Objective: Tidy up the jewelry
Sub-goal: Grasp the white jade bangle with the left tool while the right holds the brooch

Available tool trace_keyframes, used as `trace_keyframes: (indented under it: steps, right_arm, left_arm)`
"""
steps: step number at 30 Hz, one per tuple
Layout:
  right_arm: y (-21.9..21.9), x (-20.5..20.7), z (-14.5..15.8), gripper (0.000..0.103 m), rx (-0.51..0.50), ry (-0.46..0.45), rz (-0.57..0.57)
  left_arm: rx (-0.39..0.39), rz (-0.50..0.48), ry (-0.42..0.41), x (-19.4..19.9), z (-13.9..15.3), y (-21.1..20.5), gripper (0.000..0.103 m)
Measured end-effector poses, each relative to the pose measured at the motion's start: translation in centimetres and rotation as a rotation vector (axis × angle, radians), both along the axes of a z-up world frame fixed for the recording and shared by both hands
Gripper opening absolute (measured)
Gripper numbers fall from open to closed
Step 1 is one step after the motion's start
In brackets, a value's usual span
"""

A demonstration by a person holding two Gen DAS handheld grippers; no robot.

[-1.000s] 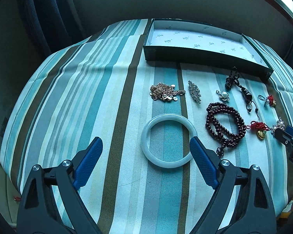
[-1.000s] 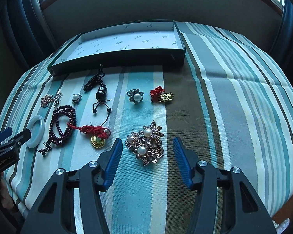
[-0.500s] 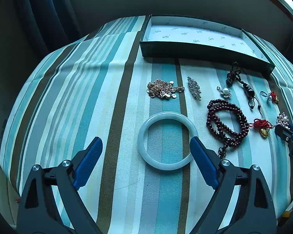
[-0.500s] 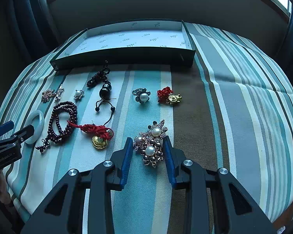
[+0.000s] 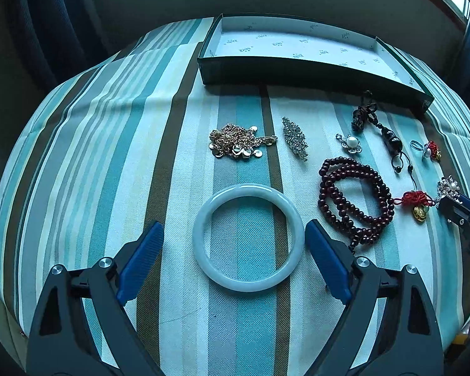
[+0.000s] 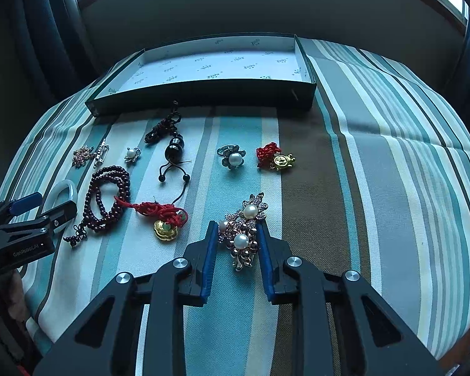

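Note:
My right gripper (image 6: pixel 238 235) is shut on a gold pearl brooch (image 6: pixel 242 230) that lies on the striped cloth. My left gripper (image 5: pixel 233 246) is open, its blue pads either side of a pale jade bangle (image 5: pixel 248 236), not touching it. A dark open box (image 6: pixel 203 92) with a white printed lining stands at the back; it also shows in the left wrist view (image 5: pixel 310 73). Dark red beads (image 5: pixel 354 200), a gold chain (image 5: pixel 235 144) and a crystal clip (image 5: pixel 295 138) lie between bangle and box.
Also on the cloth are a black bead cord (image 6: pixel 172 147), a pearl flower ring (image 6: pixel 232 158), a red knot with a gold turtle (image 6: pixel 274 158), a red knot with a gold charm (image 6: pixel 163 219) and a small pearl flower (image 6: pixel 131 154). The table edge is close below.
My right gripper has closed from wide open onto the pearl brooch. My left gripper has moved forward so the bangle sits between its open pads.

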State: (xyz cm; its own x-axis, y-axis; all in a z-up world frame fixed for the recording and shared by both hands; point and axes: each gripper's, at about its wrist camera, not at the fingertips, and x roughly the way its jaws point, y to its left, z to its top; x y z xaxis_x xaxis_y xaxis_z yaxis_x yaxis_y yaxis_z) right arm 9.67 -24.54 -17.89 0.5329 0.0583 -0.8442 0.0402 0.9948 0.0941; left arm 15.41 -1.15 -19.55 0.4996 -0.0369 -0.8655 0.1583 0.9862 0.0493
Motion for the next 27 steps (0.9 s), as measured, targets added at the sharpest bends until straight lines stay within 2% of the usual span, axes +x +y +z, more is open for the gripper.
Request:
trace_keyframes:
  steps: [2, 4, 6, 8, 10, 12, 14, 27]
  right_arm:
    - [0.0, -0.1, 0.0, 0.026, 0.004, -0.001, 0.000]
    - [0.0, -0.1, 0.0, 0.026, 0.007, -0.002, -0.001]
    - [-0.1, -0.1, -0.1, 0.026, 0.010, -0.003, -0.001]
    - [-0.1, -0.1, -0.1, 0.026, 0.012, -0.003, -0.001]
    - [-0.1, 0.0, -0.1, 0.026, 0.014, -0.003, -0.002]
    - [-0.1, -0.1, -0.1, 0.026, 0.014, -0.003, -0.002]
    - [-0.1, -0.1, 0.0, 0.026, 0.013, -0.003, -0.002]
    - [0.2, -0.3, 0.9, 0.025, 0.035, -0.022, 0.007]
  left_arm:
    - [-0.005, 0.002, -0.002, 0.0, -0.1, 0.1, 0.094]
    - [-0.003, 0.014, 0.013, 0.3, -0.3, 0.4, 0.101]
    - [-0.044, 0.011, 0.033, 0.6, -0.5, 1.1, 0.101]
    - [-0.038, 0.012, 0.026, 0.5, -0.5, 1.3, 0.101]
    - [-0.045, 0.006, 0.019, 0.2, -0.4, 1.3, 0.098]
    - [-0.050, -0.029, -0.001, -0.1, -0.1, 0.9, 0.080]
    - [-0.049, -0.051, -0.013, -0.3, 0.1, 0.4, 0.071]
    - [-0.062, -0.052, -0.033, -0.7, 1.1, 0.3, 0.071]
